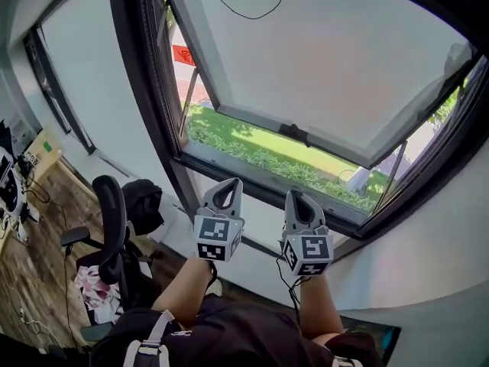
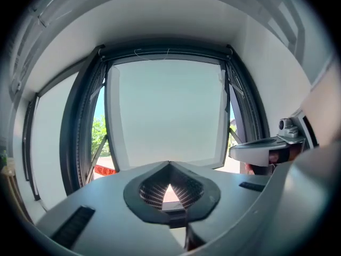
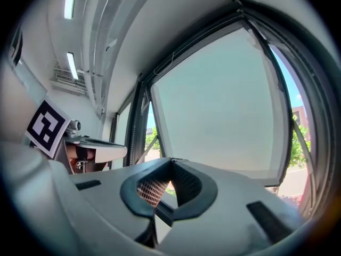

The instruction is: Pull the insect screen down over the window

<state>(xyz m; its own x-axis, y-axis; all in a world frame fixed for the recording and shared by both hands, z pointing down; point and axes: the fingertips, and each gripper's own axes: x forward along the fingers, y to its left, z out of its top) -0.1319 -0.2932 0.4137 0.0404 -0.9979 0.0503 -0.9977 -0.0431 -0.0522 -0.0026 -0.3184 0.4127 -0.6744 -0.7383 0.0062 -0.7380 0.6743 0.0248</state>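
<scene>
Both forearms reach forward side by side, the left forearm [image 1: 183, 281] at 7 o'clock in the head view and the right forearm [image 1: 317, 304] at 5 o'clock. The left gripper [image 1: 231, 182] and right gripper [image 1: 295, 194] are held level and near each other. Both aim at the lower rail of the window frame [image 1: 145, 90] without touching it, and their marker cubes face the camera.

In the left gripper view the fingers [image 2: 139, 207] are pressed together with nothing between them. The right gripper's fingers [image 3: 133, 196] are likewise closed on nothing.

The frosted window sash [image 1: 321, 60] is swung outward from the top. A hedge and lawn [image 1: 252, 147] show through the gap at its lower edge.

The insect screen is not yet down and the opening stands uncovered. The screen itself cannot be told apart from the dark head rail at 12 o'clock in the left gripper view. A thin black cord [image 1: 252, 14] loops down at 12 o'clock in the head view.

The room has white walls and ceiling strip lights [image 3: 70, 4]. A black office chair [image 1: 111, 220] stands on the wooden floor [image 1: 46, 228] at 8 o'clock.
</scene>
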